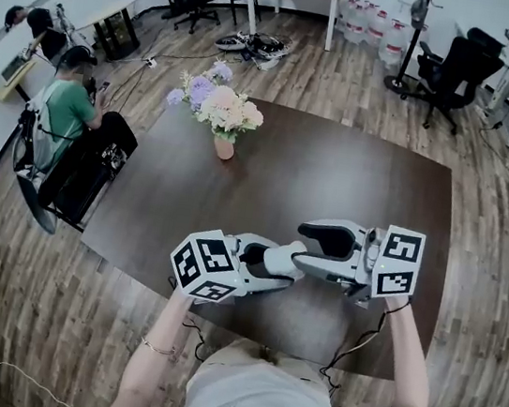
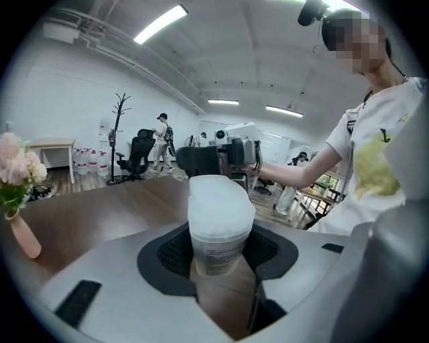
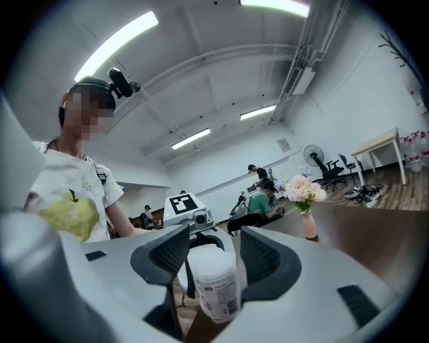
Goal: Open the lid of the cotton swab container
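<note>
The cotton swab container [image 2: 216,242] is a clear round tub with a printed label and a white lid [image 2: 218,201]. It stands upright between the dark pads of my left gripper [image 2: 218,253], which press on its sides. The lid's far side looks raised, though I cannot tell for sure. In the right gripper view the same container [image 3: 216,287] sits between the jaws of my right gripper [image 3: 211,258], which stand apart from it with a gap on each side. In the head view the left gripper [image 1: 288,262] and right gripper [image 1: 317,240] meet nose to nose over the table's near edge.
A pink vase of flowers [image 1: 226,118] stands at the far left of the dark brown table [image 1: 363,176]. A seated person in green [image 1: 67,111] is off the table's left side. Office chairs [image 1: 454,71] and water bottles [image 1: 372,21] line the far wall.
</note>
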Motion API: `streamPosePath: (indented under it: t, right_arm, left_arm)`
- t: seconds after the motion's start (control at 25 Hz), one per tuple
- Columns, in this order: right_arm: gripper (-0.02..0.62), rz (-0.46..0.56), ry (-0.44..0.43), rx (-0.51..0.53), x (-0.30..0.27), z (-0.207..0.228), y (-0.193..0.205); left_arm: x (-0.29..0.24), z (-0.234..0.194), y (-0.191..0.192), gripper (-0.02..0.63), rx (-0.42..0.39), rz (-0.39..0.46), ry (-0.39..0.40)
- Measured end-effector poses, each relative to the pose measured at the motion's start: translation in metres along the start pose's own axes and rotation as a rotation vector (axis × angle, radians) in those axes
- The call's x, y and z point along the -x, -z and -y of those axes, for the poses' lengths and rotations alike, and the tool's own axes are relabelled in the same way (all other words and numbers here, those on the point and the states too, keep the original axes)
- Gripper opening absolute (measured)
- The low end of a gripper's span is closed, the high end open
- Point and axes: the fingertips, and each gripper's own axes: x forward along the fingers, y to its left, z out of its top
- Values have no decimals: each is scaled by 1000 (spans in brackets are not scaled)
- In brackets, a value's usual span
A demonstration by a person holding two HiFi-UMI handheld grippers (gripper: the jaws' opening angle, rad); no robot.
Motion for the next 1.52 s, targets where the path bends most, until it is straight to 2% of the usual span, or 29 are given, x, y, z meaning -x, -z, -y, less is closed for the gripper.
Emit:
streamPosePath:
  t: [0.16,0.36,0.6,0.84,1.08,1.16,1.24,1.36,1.52]
  right_arm:
    - [250,-102,-61,26,-10,-11,7]
    - [253,-190,-120,43,-18,-23,16]
    - [249,-271,-125,121,-24,-25,23]
    - [244,-298,-140,83,-23,-23,26]
    - [242,-292,-144,-9,-24,-17,26]
    - [240,-242,-165,-110,-23,-14,21]
    - [239,-210,-175,-175,-23,-12,18]
    - [239,-220,-171,-251,-23,-9,20]
    - [239,-214,-179,-446,-25,0,19]
  left_arm:
    - [0,7,-4,212,-6,-10,44]
    - [1,15,-6,212,-7,-25,78]
    - [4,18,-11,212,-1,-18,103]
    - [3,17,-10,210,-14,-28,82]
    - [3,14,-9,209,-22,-26,62]
    - [1,11,-8,206,-83,-47,21]
    - [0,11,-7,206,-103,-64,7]
    - [-2,10,-3,206,-145,-81,-8]
    - [-3,7,-1,206,-163,-80,-25]
